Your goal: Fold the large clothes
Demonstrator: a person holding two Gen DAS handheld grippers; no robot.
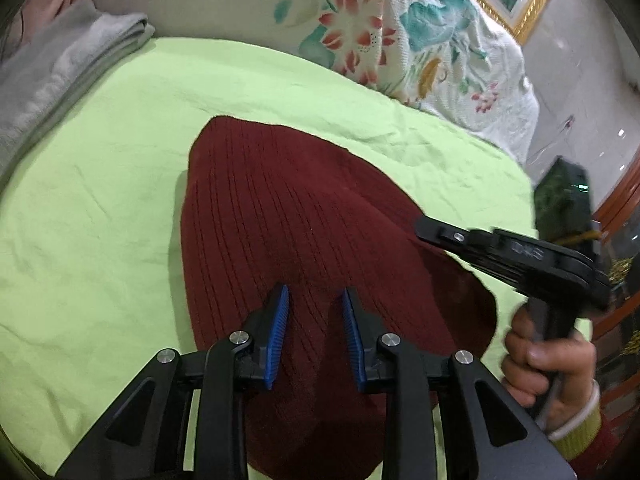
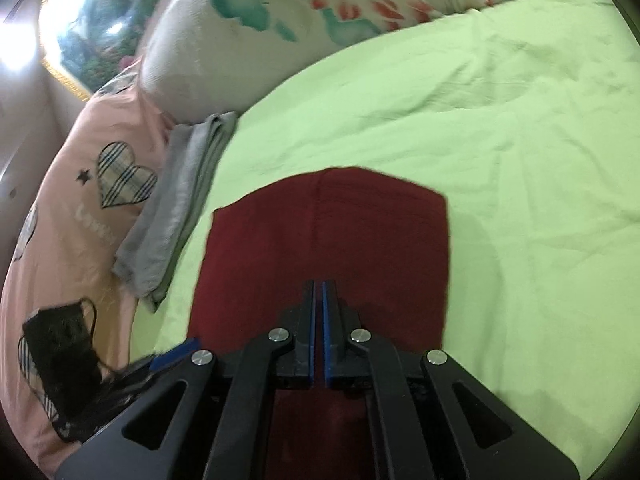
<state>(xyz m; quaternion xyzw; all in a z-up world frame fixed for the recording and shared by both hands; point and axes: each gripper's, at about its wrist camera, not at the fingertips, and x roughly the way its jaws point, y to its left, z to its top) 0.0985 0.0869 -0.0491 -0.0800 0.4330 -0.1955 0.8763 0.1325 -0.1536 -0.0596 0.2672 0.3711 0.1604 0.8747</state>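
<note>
The blue fingers of the left gripper stand apart w/ a clear gap, and only the dark red knit garment shows through that gap, below them; they grasp nothing. No earlier view is given, so I say only that they are released above the cloth.

The right gripper has its two pads pressed together, almost no gap, and no cloth is visible between them in its own view. In the left view the right gripper's tip sits at the right edge of the garment, but I cannot tell if it touches the fabric or only hovers just beside it. The person's hand holds its handle from below.

The garment lies flat on the light green sheet, as a neat block w/ straight edges, so I judge it is already folded at least once. It is near the middle of the bed, well apart from the grey folded cloth at the side and from the flowered pillow behind. This placing gives free room around it for the next fold.

Probably both grippers are above the near part bc the fold is just finished, or the next edge must be chosen.
</note>
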